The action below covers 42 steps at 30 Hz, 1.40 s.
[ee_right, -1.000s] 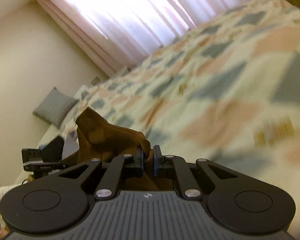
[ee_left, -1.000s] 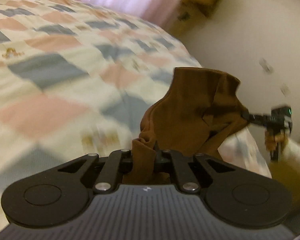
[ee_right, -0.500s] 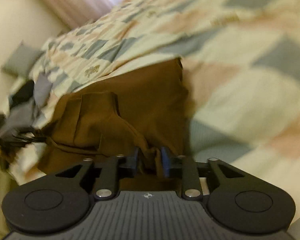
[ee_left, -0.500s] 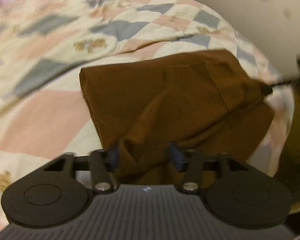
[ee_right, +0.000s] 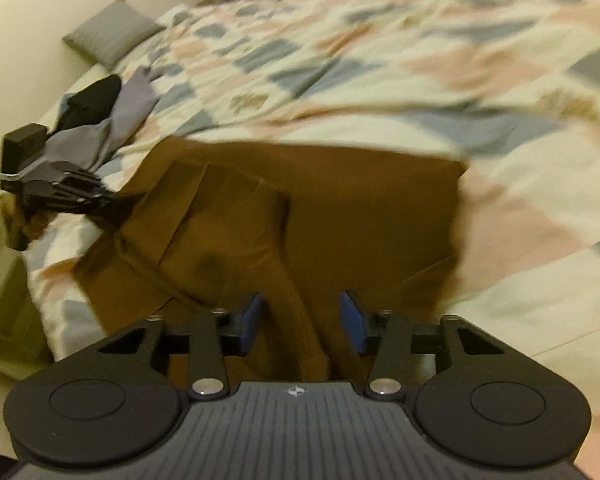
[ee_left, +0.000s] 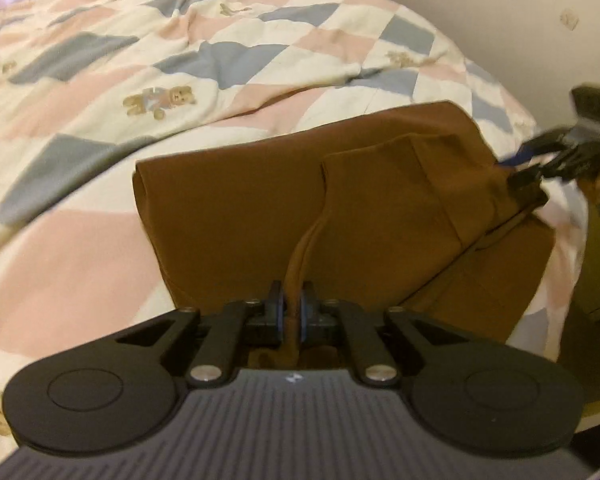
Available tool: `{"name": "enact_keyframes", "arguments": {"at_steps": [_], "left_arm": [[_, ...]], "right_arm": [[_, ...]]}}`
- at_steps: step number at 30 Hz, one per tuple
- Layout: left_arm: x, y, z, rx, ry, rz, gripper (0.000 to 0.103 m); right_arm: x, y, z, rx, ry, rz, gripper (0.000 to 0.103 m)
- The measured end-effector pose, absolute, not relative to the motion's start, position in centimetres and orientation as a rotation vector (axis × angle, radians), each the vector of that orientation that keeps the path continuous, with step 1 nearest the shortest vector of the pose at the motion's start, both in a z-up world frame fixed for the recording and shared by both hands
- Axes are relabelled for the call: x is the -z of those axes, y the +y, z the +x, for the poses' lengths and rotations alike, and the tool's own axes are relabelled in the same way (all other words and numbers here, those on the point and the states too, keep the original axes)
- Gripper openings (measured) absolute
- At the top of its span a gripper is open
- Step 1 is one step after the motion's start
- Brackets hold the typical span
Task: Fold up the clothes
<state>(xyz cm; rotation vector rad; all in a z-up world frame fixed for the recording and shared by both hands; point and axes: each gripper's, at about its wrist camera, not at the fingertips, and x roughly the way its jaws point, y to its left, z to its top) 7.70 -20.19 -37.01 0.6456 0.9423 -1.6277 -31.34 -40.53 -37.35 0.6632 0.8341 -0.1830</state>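
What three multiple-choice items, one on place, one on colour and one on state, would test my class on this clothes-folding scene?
1. Where does the brown garment lie?
A. on the quilt
B. on the floor
C. on a chair

2. What colour is the small cushion at the far end of the bed?
A. red
B. grey
C. yellow

3. How do the two hand-held grippers stand?
A. both open
B. both shut
C. left shut on the cloth, right open

Key: 1 A, it is spread on the checked quilt. 2 B, it shows grey. 3 C, the left hand-held gripper pinches a fold; the right hand-held gripper has parted pads.
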Motion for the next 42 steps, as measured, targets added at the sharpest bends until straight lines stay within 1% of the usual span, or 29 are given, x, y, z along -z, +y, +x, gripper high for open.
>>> {"name": "enact_keyframes", "arguments": {"at_steps": [4,7,11,12,13,14,15,16,17,18,20,22,23,24,25,29,31,36,38,39,40,41,42], "left_arm": [[35.8,-17.7,7.1,1.685,0.953,0.626,0.004],[35.3,-15.4,6.2,1.705,0.947,0.67,0.004],[37.2,-14.0,4.8,1.694,0.962,0.774,0.005],[37.7,-14.1,4.5,1.688,0.962,0.791,0.006],[37.9,-14.3,4.4,1.69,0.963,0.8,0.006],[38.1,-14.5,4.2,1.691,0.964,0.808,0.007],[37.8,-14.4,4.2,1.698,0.957,0.81,0.009],[37.6,-14.4,4.1,1.706,0.951,0.811,0.018],[37.1,-14.2,4.1,1.724,0.947,0.802,0.024],[36.4,-13.9,4.0,1.737,0.932,0.78,0.03],[35.5,-13.7,4.0,1.759,0.932,0.726,0.031],[35.5,-13.9,4.0,1.758,0.938,0.69,0.031],[36.0,-14.1,3.9,1.747,0.943,0.698,0.028],[36.6,-14.4,3.8,1.726,0.945,0.72,0.004],[36.9,-14.4,3.7,1.726,0.937,0.722,0.001],[36.6,-13.6,3.9,1.784,0.927,0.717,0.001],[36.9,-12.9,3.9,1.804,0.939,0.78,0.001],[38.5,-13.6,3.5,1.772,0.947,0.837,0.002],[38.3,-13.4,3.0,1.755,0.929,0.868,0.004],[38.0,-13.1,2.9,1.745,0.921,0.877,0.005],[37.7,-12.8,2.8,1.734,0.913,0.885,0.009],[37.4,-12.5,2.7,1.722,0.906,0.892,0.01],[36.6,-12.1,2.9,1.695,0.904,0.858,0.011]], "right_arm": [[37.1,-40.6,-33.6,0.139,0.792,0.75,0.003],[36.5,-40.3,-35.5,0.123,0.774,0.79,0.003],[37.6,-38.8,-34.8,0.067,0.913,0.761,0.005],[38.0,-38.4,-34.5,0.065,0.942,0.764,0.009],[38.0,-38.2,-34.4,0.078,0.95,0.759,0.017],[37.8,-38.1,-34.4,0.087,0.942,0.757,0.021],[37.5,-38.0,-34.4,0.099,0.928,0.756,0.032],[37.0,-37.9,-34.6,0.119,0.903,0.759,0.045],[36.5,-37.9,-34.7,0.136,0.878,0.764,0.049],[36.2,-37.9,-34.8,0.143,0.853,0.776,0.05],[36.0,-37.9,-34.6,0.146,0.819,0.798,0.05],[36.4,-37.7,-33.9,0.131,0.819,0.808,0.047],[36.8,-37.6,-33.4,0.119,0.831,0.807,0.031],[37.1,-37.6,-33.1,0.108,0.841,0.808,0.007],[37.3,-37.5,-32.9,0.101,0.847,0.811,0.006],[37.0,-37.6,-34.1,0.08,0.842,0.835,0.004],[37.2,-37.9,-34.7,0.083,0.847,0.869,0.003],[38.5,-37.5,-33.1,0.115,0.919,0.853,0.003],[38.5,-37.3,-32.8,0.132,0.944,0.841,0.004],[38.1,-37.2,-33.0,0.153,0.947,0.83,0.005],[37.5,-36.9,-33.4,0.191,0.943,0.81,0.011],[36.4,-36.3,-33.7,0.236,0.927,0.777,0.013],[35.4,-35.7,-34.0,0.282,0.91,0.745,0.02]]}}
